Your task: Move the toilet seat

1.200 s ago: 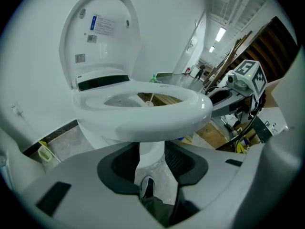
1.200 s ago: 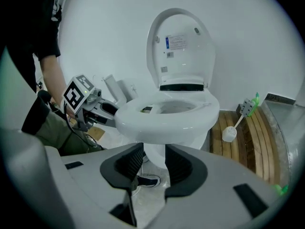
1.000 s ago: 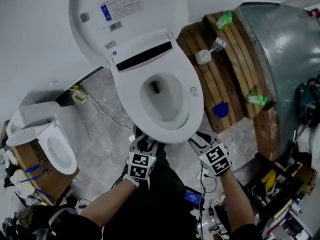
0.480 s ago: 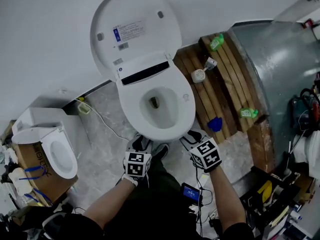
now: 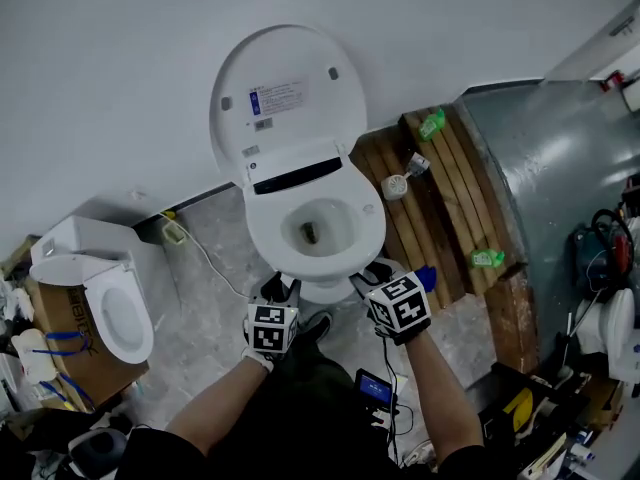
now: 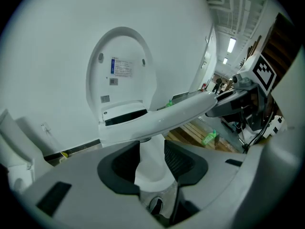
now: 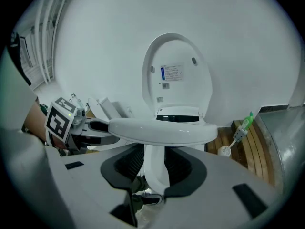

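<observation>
At six o'clock of the toilet bowl (image 5: 316,232), the left tongs (image 5: 280,290) and right tongs (image 5: 368,276) stand wide under the toilet seat's (image 5: 365,218) front rim, gripping nothing. The step in hand looks like the lift. Next the seat must swing up toward the raised lid (image 5: 288,93) at twelve.

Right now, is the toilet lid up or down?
Up: the lid stands raised against the wall, leaving the bowl uncovered.
</observation>
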